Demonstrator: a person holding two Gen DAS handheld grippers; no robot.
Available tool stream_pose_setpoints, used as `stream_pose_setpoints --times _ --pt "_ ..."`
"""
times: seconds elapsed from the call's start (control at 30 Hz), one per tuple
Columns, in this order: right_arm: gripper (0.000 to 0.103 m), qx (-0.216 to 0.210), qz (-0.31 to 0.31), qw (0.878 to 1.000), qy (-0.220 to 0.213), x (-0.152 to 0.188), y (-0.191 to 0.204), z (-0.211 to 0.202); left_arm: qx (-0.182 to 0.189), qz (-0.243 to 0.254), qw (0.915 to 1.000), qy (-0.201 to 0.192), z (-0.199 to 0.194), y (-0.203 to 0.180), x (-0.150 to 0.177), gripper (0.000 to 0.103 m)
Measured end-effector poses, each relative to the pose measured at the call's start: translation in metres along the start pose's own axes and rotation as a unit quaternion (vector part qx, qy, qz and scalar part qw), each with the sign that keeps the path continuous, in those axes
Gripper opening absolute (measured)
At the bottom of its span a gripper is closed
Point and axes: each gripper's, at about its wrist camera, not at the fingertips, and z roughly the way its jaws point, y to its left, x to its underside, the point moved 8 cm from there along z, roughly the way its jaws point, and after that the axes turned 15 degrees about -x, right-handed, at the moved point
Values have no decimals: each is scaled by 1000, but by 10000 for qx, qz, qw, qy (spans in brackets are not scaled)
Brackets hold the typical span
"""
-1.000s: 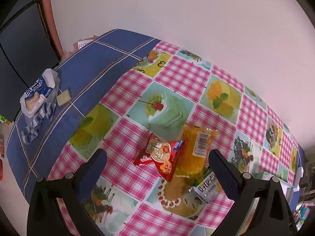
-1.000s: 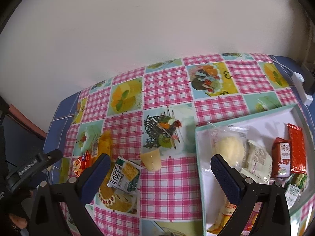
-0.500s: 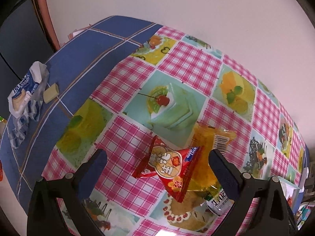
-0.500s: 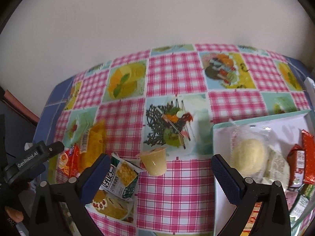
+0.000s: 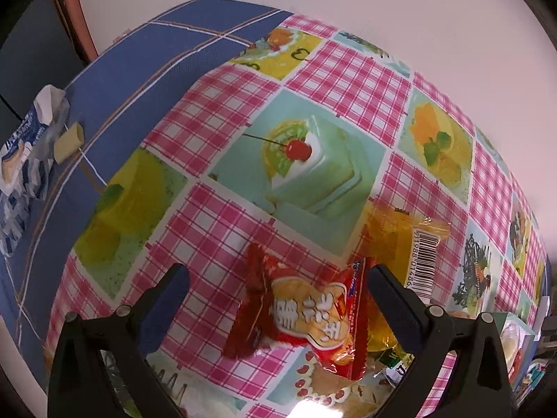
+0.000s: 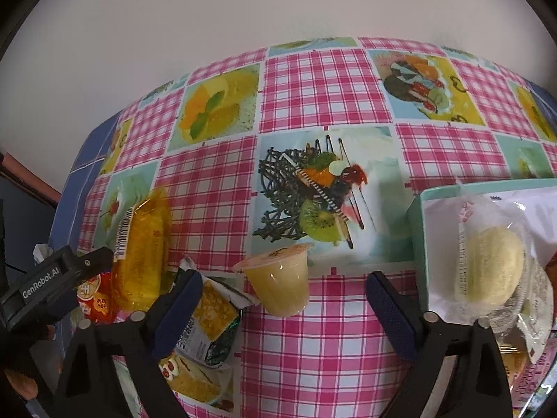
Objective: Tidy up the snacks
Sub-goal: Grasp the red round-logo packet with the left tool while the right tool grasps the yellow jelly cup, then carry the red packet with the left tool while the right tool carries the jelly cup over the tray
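My left gripper (image 5: 278,296) is open, its jaws on either side of a red snack packet (image 5: 306,317) lying on the checked tablecloth. A yellow cake packet (image 5: 400,244) lies just behind it. My right gripper (image 6: 282,299) is open with a pale jelly cup (image 6: 282,282) lying tilted between its jaws. A green-white corn snack packet (image 6: 209,324) lies by its left finger. In the right wrist view the yellow cake packet (image 6: 142,250) and the left gripper's body (image 6: 52,282) show at the left. A teal tray (image 6: 416,209) at the right holds a wrapped round bun (image 6: 491,264).
The table stands against a white wall (image 5: 348,7). On the blue cloth at the left lie a blue-white wrapper (image 5: 21,146) and a small cream block (image 5: 69,141). More packets sit in the tray's lower right corner (image 6: 525,358).
Both grippers have moved down and forward toward the table. The red packet now sits between the left jaws, and the jelly cup between the right jaws. Neither gripper has closed.
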Motion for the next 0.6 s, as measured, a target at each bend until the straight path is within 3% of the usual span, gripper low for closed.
stream_pose_setpoints --times 0.07,0.13,0.23,0.5,0.6 --pt "89 -32 18 10000 -6 0 0 1 61 -4 10000 19 2 -2 0 95" --pt "83 -56 2 10000 -29 0 1 3 46 47 10000 57 5 -5 1 76" --pt "72 -142 27 9999 -84 -2 3 4 103 137 9997 173 10 -11 7 65" --pt "46 -244 4 9996 -112 -4 4 3 85 82 9999 93 7 -11 7 62" --pt "46 -225 -18 9997 -132 -4 4 1 90 40 9999 93 5 -7 6 62"
